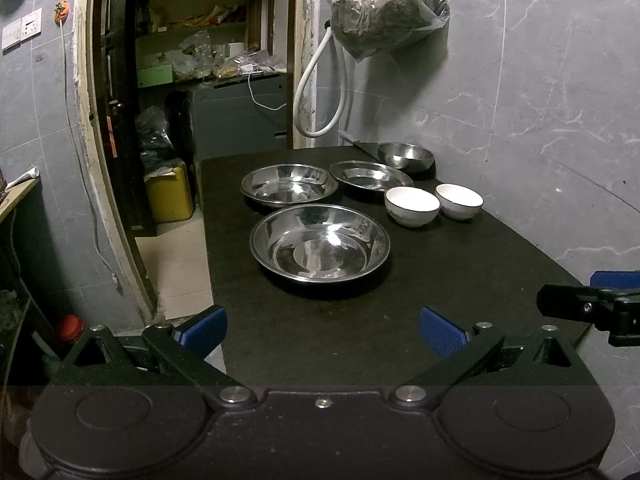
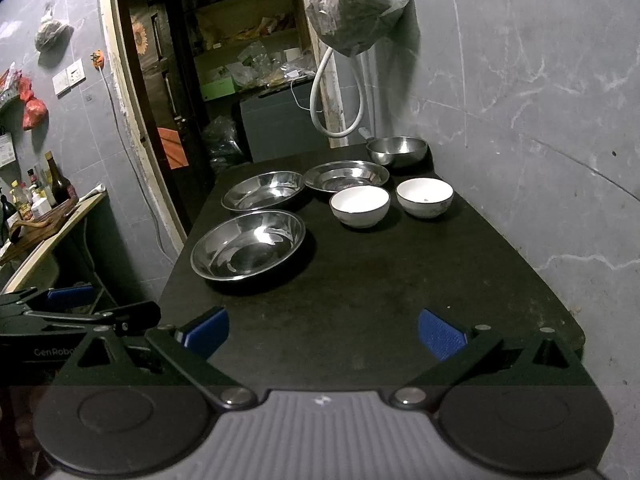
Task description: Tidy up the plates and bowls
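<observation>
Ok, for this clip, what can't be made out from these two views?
- Small steel bowl by the wall: base hidden behind the far steel plate in the left wrist view.
- White ceramic bowl nearest the wall: dark speck inside, too small to identify, right wrist view.
- Black table: near edge hidden by the right gripper, jaws open.

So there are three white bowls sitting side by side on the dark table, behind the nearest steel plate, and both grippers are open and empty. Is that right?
Not quite: there are two white bowls, not three, one beside the other, as the right wrist view shows. The rest holds: they sit on the dark table behind the nearest steel plate, and the left gripper and right gripper are open and empty.
</observation>
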`<state>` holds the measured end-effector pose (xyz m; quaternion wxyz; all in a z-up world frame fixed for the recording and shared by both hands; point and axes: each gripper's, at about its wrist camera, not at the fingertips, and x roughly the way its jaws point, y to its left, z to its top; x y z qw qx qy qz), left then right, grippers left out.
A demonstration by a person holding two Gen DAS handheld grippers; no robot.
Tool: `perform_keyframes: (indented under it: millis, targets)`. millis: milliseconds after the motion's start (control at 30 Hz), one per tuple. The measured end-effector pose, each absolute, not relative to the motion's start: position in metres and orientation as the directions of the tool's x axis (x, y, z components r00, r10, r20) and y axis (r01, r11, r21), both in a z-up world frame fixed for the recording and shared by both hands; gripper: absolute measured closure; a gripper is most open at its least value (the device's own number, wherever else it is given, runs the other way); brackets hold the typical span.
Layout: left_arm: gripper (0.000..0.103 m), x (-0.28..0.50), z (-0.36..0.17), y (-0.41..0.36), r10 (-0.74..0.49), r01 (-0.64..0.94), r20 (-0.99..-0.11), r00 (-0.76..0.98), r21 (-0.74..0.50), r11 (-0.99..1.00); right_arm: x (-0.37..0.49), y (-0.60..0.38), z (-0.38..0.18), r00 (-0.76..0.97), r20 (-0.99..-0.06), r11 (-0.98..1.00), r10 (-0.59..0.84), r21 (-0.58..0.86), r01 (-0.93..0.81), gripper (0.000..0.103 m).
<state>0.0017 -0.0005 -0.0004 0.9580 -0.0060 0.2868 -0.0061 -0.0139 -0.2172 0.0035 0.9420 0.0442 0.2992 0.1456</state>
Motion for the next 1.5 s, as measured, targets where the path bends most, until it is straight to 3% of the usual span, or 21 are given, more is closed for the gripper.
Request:
perform_keyframes:
  millis: [1500]
  targets:
    - [0.001,0.009,-0.008,0.002,-0.033,0.028,-0.570,0.821,-0.019,0.999,-0.003,-0.215,0.000,0.768,-0.566,0.954,0.299,0.169,-0.246,0.000]
